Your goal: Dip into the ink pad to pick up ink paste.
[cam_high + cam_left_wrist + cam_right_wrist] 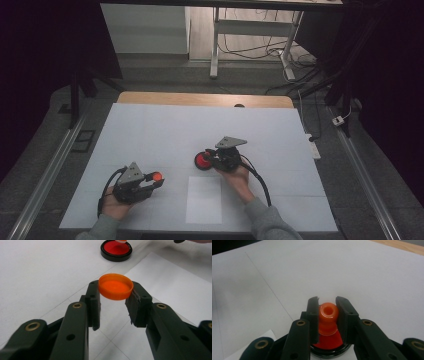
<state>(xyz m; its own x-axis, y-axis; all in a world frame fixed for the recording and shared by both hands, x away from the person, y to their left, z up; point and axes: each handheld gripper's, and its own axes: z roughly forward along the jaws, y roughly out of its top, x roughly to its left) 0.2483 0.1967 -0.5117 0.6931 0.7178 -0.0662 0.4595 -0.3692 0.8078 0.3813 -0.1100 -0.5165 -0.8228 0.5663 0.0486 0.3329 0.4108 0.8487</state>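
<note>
In the right gripper view, the jaws of the right gripper (327, 315) cover both flanks of the orange stamp (327, 315), and the ink pad (329, 346) beneath is cut off by the bottom edge (only a red sliver shows). In the left gripper view, the pad's far rim runs past the top edge.

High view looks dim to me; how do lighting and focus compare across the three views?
High view: dark at the edges, the white table cover evenly but weakly lit. Left gripper view: bright, the orange cap sharp, the near jaws soft. Right gripper view: the orange stamp fairly sharp, with a grey shadow across the cover at left.
</note>
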